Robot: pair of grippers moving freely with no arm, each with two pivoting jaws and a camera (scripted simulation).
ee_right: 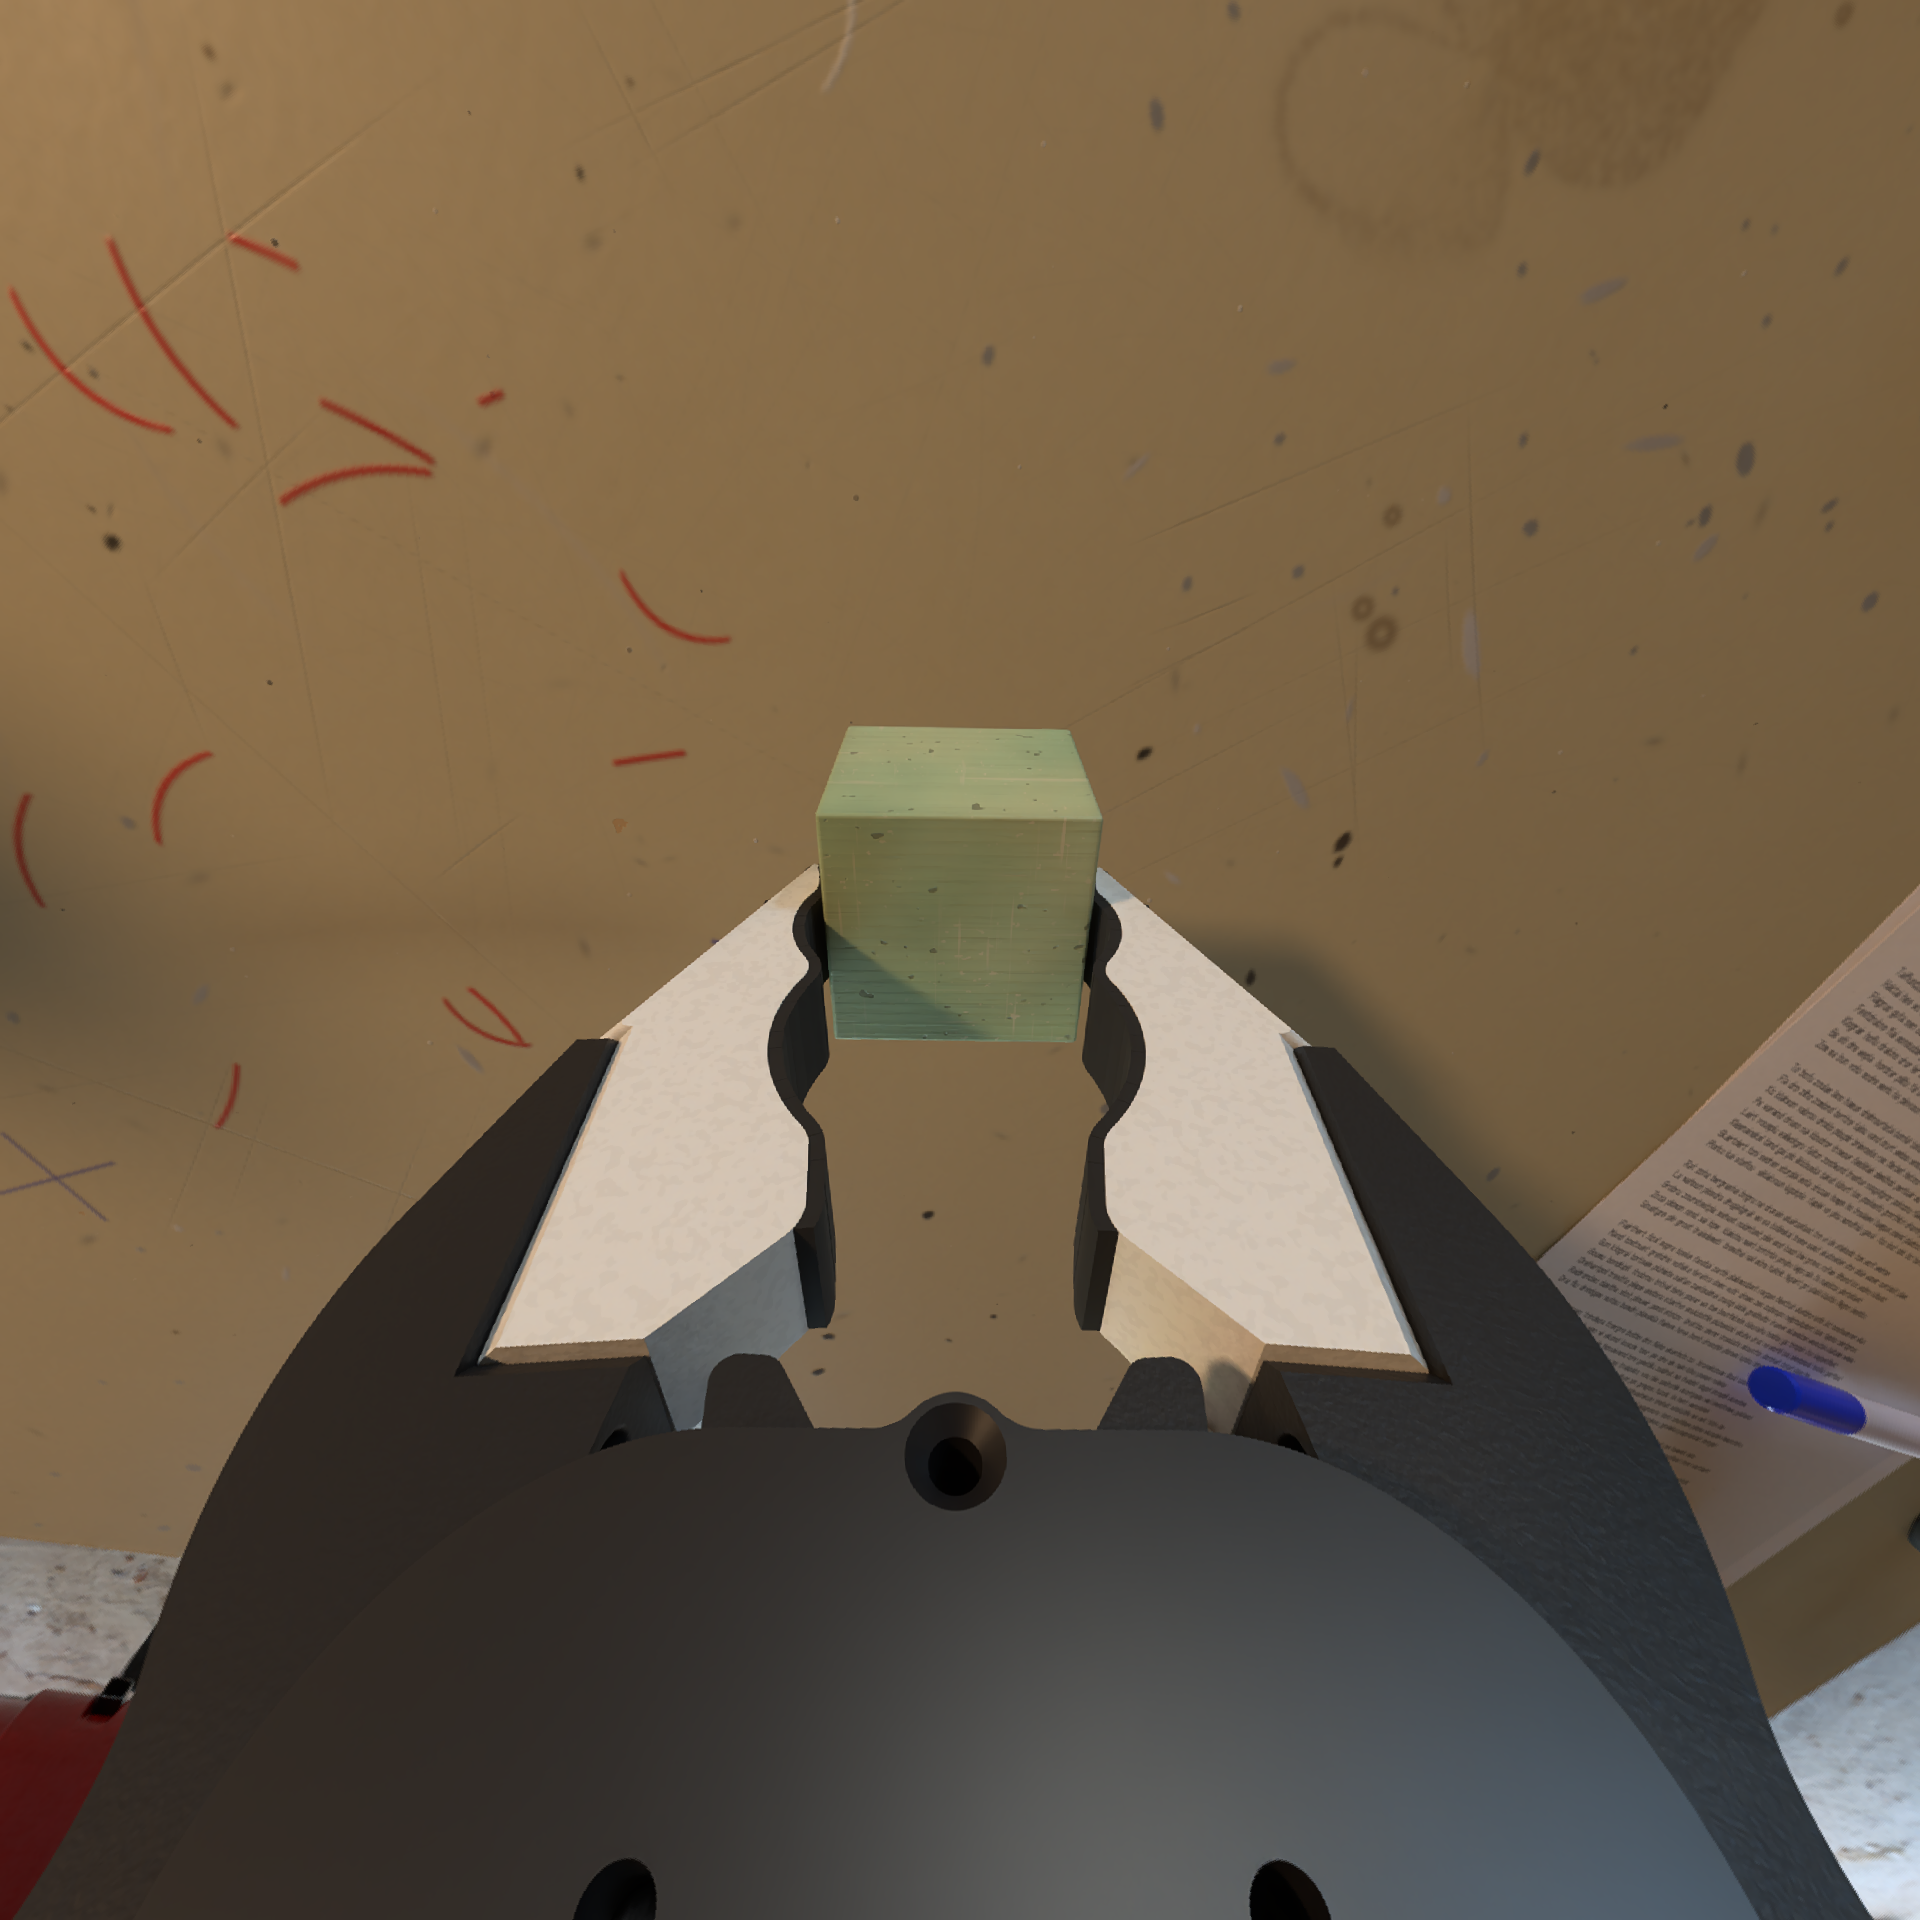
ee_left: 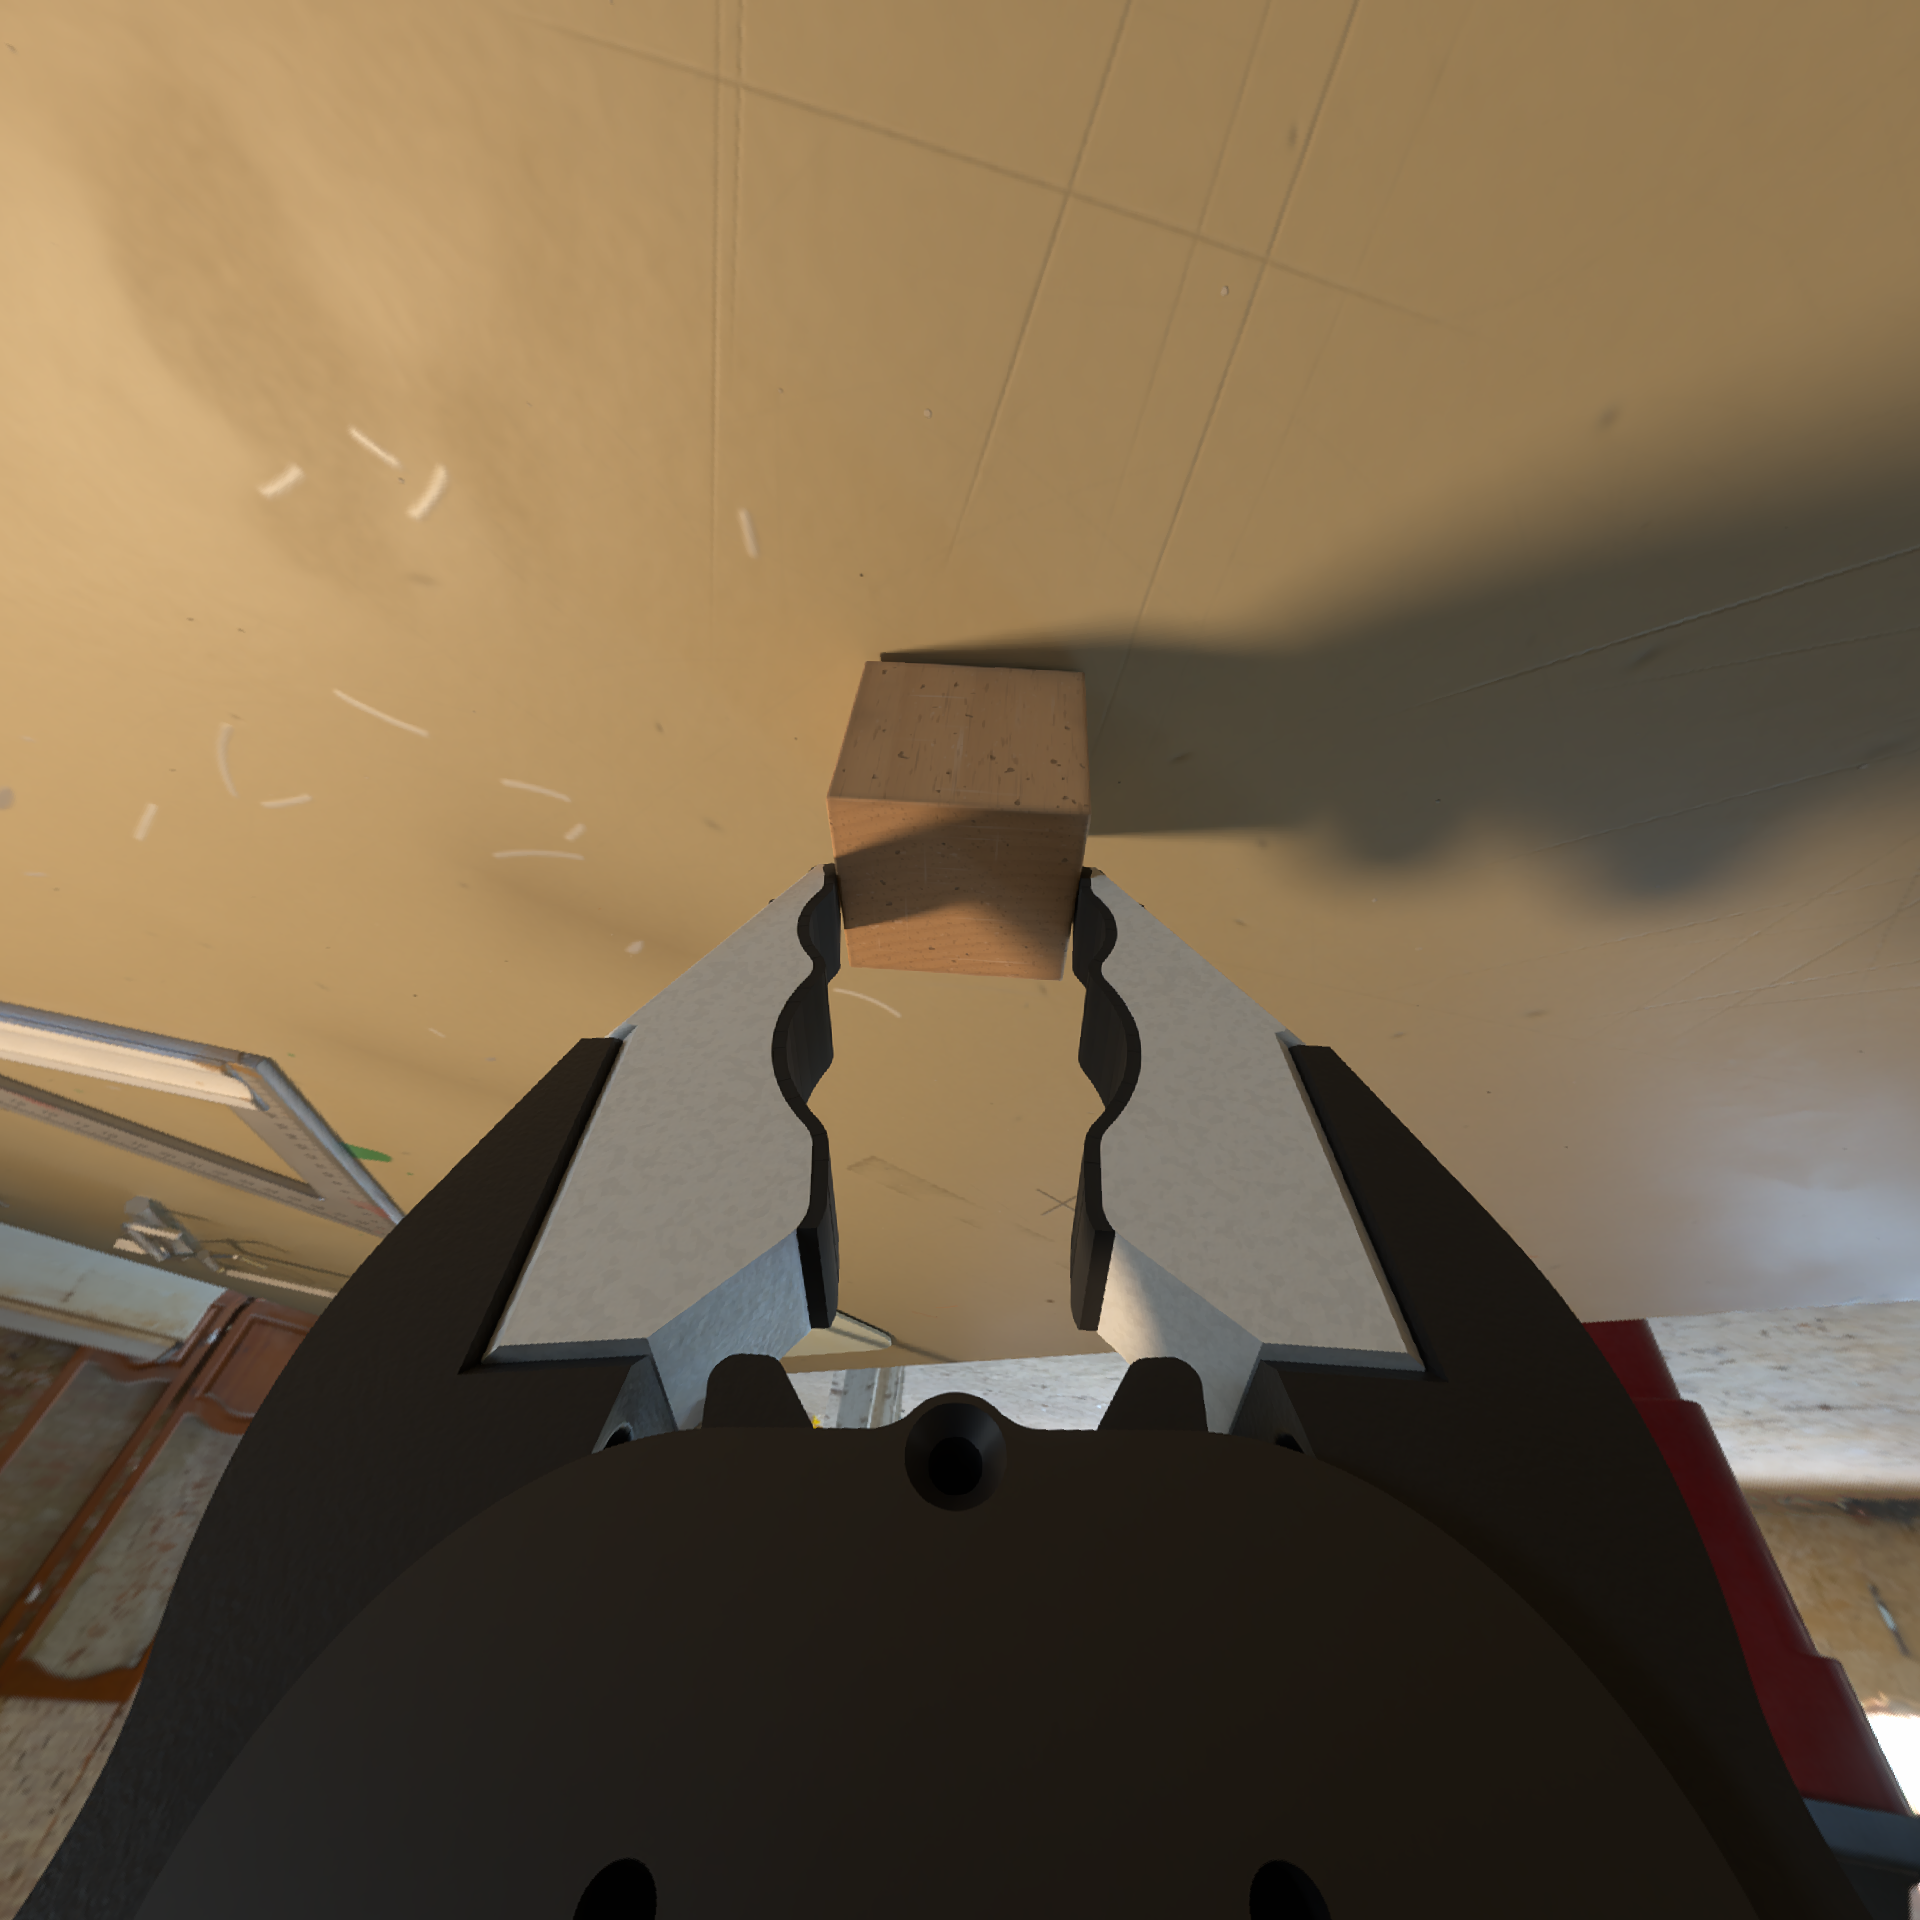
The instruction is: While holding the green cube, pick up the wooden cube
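In the left wrist view, the wooden cube (ee_left: 958, 821) sits between the tips of my left gripper (ee_left: 956, 904). Both pads press its sides. The cube's shadow lies right against its far edge on the tan table (ee_left: 623, 312), so it is at or very near the surface. In the right wrist view, my right gripper (ee_right: 956, 920) is shut on the green cube (ee_right: 956, 894), held between the fingertips. No shadow lies next to the green cube, and it is above the scuffed tan table (ee_right: 1143, 416).
A metal frame (ee_left: 208, 1081) lies at the table's left edge and a red object (ee_left: 1714, 1507) sits low right. A printed sheet (ee_right: 1766, 1195) with a blue pen (ee_right: 1808, 1397) lies to the right of the right gripper. A red object (ee_right: 42, 1745) is at the lower left.
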